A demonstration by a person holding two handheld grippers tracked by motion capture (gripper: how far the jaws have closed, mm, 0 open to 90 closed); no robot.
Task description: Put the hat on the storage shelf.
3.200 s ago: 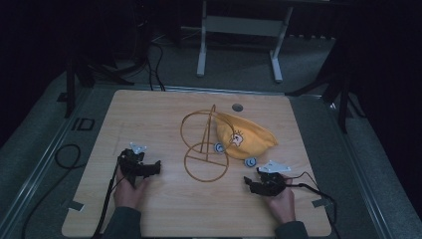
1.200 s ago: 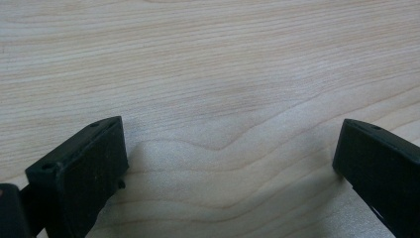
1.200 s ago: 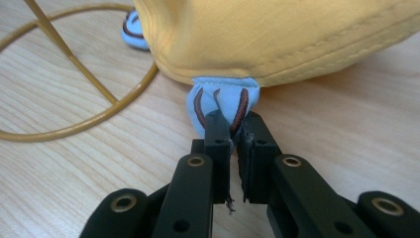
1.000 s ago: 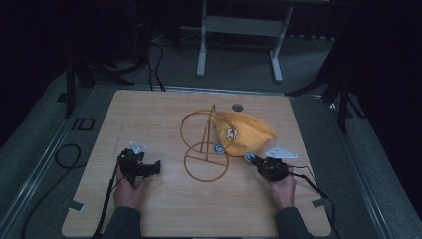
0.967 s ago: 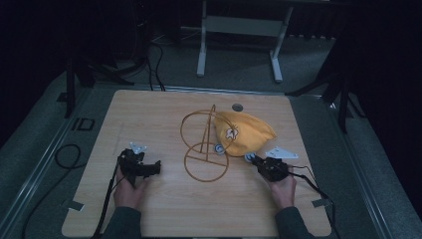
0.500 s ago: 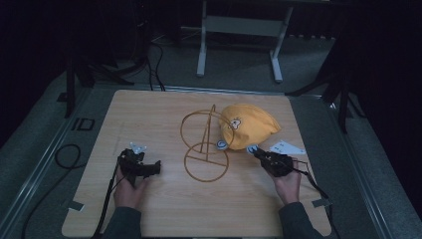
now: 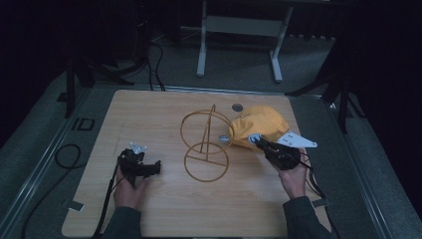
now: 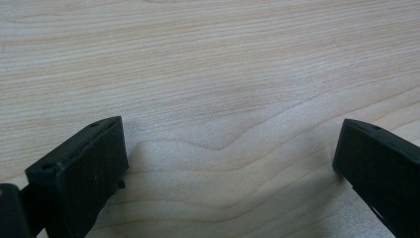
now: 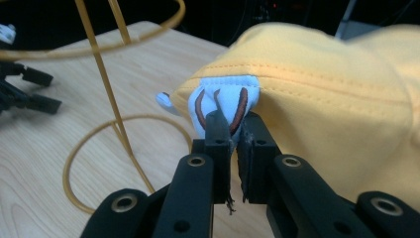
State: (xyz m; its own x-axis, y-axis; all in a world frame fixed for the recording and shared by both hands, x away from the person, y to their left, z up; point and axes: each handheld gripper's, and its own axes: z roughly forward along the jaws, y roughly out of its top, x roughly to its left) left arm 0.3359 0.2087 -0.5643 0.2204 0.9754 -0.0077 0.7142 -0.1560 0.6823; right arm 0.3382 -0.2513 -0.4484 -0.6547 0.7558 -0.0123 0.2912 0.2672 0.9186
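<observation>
A yellow cloth cap (image 7: 259,125) lies toward the counter's (image 7: 164,104) far right corner, just beside a thin golden wire stand (image 7: 205,147) at the counter's middle. The right gripper (image 9: 233,130) is clamped on the cap's white patch (image 9: 223,101) at its near edge. The left gripper (image 8: 230,168) rests near the counter's near left corner, jaws wide apart over bare wood.

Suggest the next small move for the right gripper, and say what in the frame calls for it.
Probably lift the yellow cap gently toward the gold wire stand. The right gripper has its jaws closed on the cap's white patch at the edge, the stand sits just beside it, and the left gripper rests open on the table.
</observation>
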